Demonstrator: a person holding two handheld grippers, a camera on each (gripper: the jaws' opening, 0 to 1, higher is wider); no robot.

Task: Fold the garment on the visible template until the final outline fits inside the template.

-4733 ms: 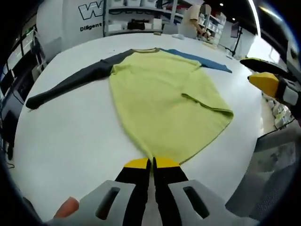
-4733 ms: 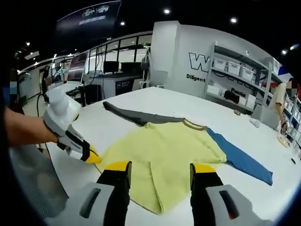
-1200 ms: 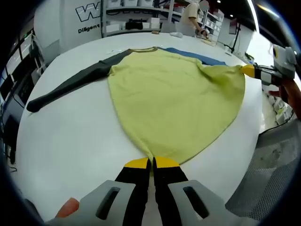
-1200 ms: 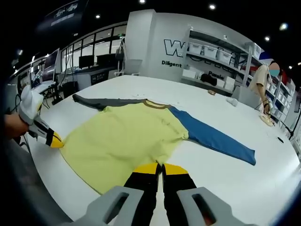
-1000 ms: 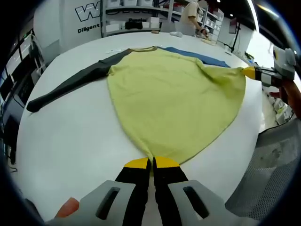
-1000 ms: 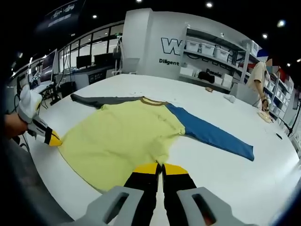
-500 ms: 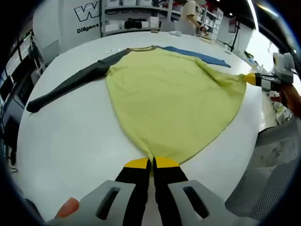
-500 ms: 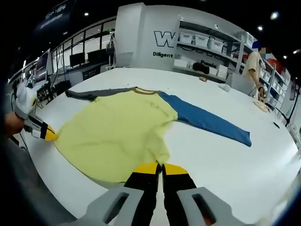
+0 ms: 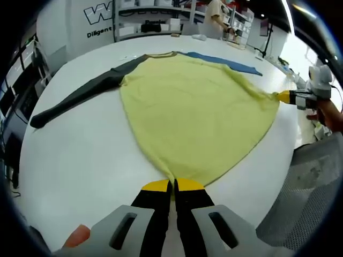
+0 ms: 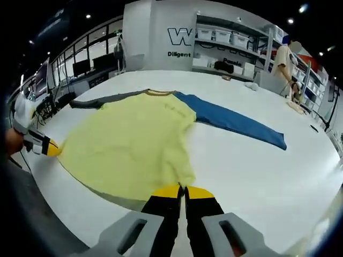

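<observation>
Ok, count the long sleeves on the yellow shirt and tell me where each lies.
2. The dark grey long sleeve lies flat on the white table; the blue long sleeve stretches out from the opposite shoulder.

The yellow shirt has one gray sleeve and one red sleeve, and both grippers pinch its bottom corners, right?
Not quite. The second sleeve is blue, not red, as the right gripper view shows. The rest holds: the shirt is yellow with a gray sleeve, and the left gripper and right gripper each pinch a bottom corner.
</observation>
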